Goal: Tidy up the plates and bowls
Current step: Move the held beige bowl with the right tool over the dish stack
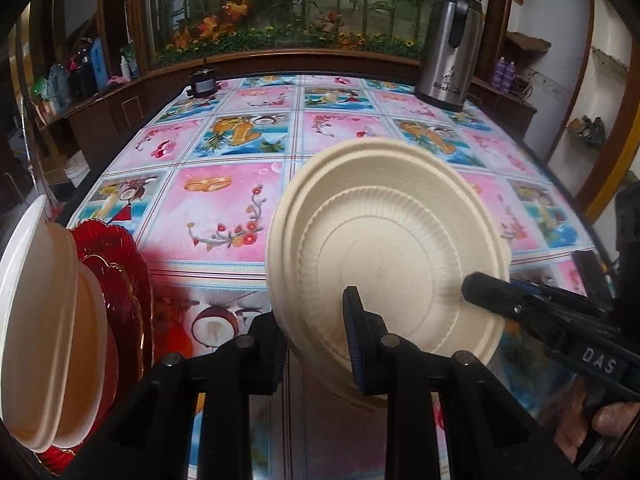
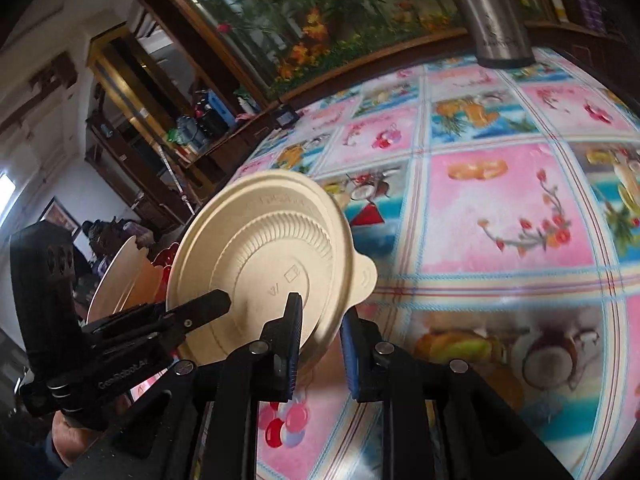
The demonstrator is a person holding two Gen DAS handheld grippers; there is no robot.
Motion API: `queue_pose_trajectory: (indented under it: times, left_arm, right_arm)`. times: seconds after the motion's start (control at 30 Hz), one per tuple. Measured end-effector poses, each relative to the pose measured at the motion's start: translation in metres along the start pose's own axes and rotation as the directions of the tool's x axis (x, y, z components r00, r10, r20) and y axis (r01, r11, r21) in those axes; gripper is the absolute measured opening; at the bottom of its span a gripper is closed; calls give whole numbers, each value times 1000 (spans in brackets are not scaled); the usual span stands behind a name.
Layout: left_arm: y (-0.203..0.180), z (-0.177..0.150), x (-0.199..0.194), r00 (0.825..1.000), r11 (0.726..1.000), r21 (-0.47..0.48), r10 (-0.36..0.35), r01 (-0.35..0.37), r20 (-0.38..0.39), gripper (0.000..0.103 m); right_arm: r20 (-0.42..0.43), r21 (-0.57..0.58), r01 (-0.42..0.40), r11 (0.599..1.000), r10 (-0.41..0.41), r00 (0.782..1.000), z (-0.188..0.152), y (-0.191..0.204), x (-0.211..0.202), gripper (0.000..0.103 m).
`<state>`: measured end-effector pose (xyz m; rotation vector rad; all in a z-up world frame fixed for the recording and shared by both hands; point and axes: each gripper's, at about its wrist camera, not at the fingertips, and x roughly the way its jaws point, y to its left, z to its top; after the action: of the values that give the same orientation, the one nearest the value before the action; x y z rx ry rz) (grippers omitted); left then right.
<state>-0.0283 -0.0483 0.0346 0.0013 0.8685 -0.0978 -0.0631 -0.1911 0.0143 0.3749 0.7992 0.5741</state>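
Several plates (image 1: 52,320) already stand racked, it seems; both the left gripper (image 1: 316,344) and right gripper (image 2: 320,344) pinch another beige plate (image 1: 384,240), not yet slotted.

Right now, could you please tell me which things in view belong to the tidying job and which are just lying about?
Job: beige ribbed pulp plate, upright beige plates, red scalloped glass plates.
Lying about: steel thermos jug, small black box.
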Motion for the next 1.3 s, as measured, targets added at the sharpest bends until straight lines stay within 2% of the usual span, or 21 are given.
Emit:
queue_pose_trajectory:
  times: [0.1, 0.17, 0.27, 0.33, 0.47, 0.57, 0.67, 0.77, 0.87, 1.07, 1.3]
  left_arm:
    - [0, -1, 5, 999, 999, -24, 22, -23, -27, 23]
    - [-5, -3, 3, 997, 997, -20, 71, -72, -30, 24]
    - [-13, -10, -10, 993, 993, -33, 115, -115, -3, 26]
    - [-16, -18, -20, 993, 992, -55, 114, -113, 9, 27]
    - [-23, -33, -41, 990, 989, -49, 137, -136, 18, 32]
    - [-15, -43, -58, 994, 991, -81, 104, -103, 13, 32]
    - [-13, -55, -80, 994, 992, -74, 107, -105, 32, 32]
    - [-11, -68, -106, 992, 992, -71, 108, -103, 71, 32]
    - [-6, -78, -129, 988, 993, -88, 86, -76, 127, 32]
    - [9, -89, -149, 982, 994, -108, 23, -2, 188, 32]
    - [40, -90, -164, 969, 988, -145, -8, 46, 249, 32]
  right_arm:
    - [-5, 31, -37, 999, 37, 999, 1, -6, 2, 21]
    - [16, 36, -45, 998, 44, 999, 3, -7, -2, 21]
    - [52, 27, -69, 997, 67, 996, 2, -3, -14, 21]
    - [61, 36, -113, 993, 111, 992, 1, -3, -21, 21]
    - [105, -46, -119, 992, 124, 987, -4, 11, -41, 21]
    - [68, -66, -146, 987, 150, 986, -8, 16, -41, 21]
    - [16, -38, -175, 984, 176, 984, -20, 22, -49, 21]
    - [-14, -58, -154, 986, 154, 988, -34, 44, -66, 21]
    - [-9, -94, -128, 987, 128, 992, -39, 67, -83, 21]
    - [34, -180, -58, 982, 65, 997, -42, 106, -111, 21]
    - [50, -232, -19, 973, 31, 998, -36, 144, -114, 21]
